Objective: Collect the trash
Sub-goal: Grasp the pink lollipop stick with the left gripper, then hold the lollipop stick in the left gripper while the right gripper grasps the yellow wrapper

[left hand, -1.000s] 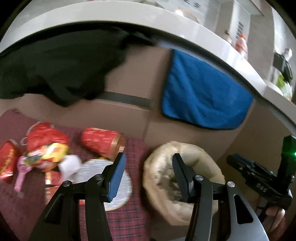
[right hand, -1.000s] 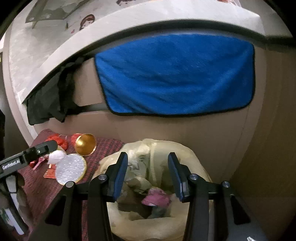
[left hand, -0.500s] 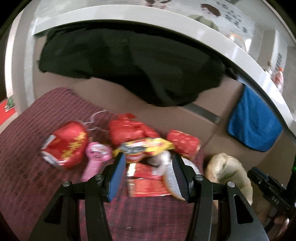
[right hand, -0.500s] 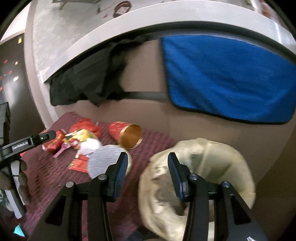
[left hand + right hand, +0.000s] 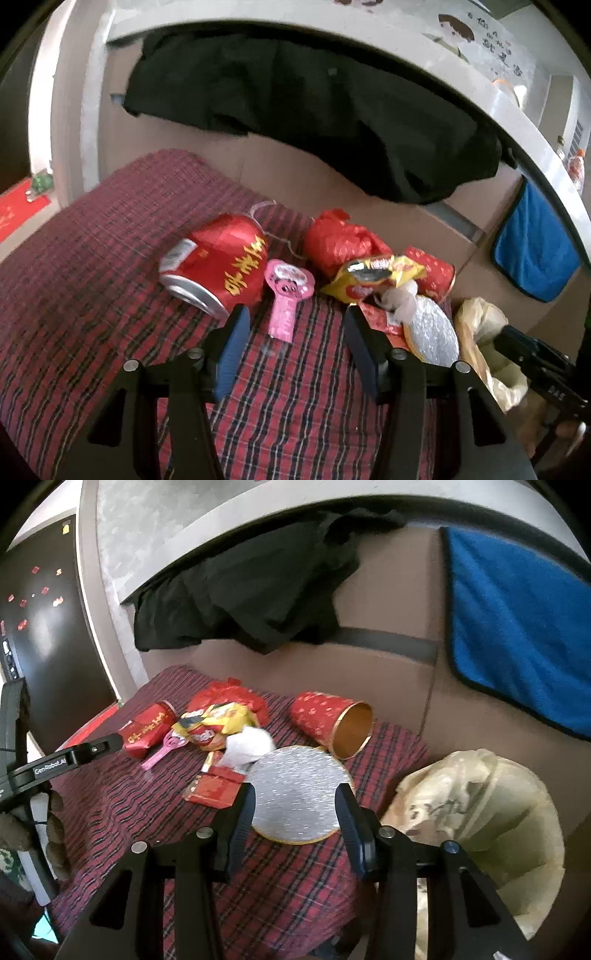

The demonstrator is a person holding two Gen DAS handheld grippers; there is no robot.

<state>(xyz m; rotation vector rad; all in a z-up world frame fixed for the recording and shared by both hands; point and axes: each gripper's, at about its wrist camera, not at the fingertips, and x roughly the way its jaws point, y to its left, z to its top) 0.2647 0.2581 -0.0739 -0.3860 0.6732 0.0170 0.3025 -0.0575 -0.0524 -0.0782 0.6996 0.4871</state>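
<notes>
Trash lies on a red plaid cloth (image 5: pixel 92 280). A crushed red can (image 5: pixel 218 266) and a pink wrapper (image 5: pixel 286 295) lie just ahead of my open, empty left gripper (image 5: pixel 293 354). A yellow snack bag (image 5: pixel 373 277), white tissue (image 5: pixel 247 746), red packets (image 5: pixel 212 788) and a red tube (image 5: pixel 328 723) lie nearby. My right gripper (image 5: pixel 295 823) is open and empty over a round silver disc (image 5: pixel 299 794). A cream trash bag (image 5: pixel 480 819) stands open at the right; it also shows in the left wrist view (image 5: pixel 484 332).
A brown cabinet front (image 5: pixel 388 686) rises behind the cloth, with a black garment (image 5: pixel 314 110) and a blue towel (image 5: pixel 517 627) hanging over it. A grey counter edge (image 5: pixel 480 96) runs above. The cloth's left and near edges drop off.
Both grippers have swung left, away from the trash bag and toward the pile of trash on the cloth. Both stay open and empty.
</notes>
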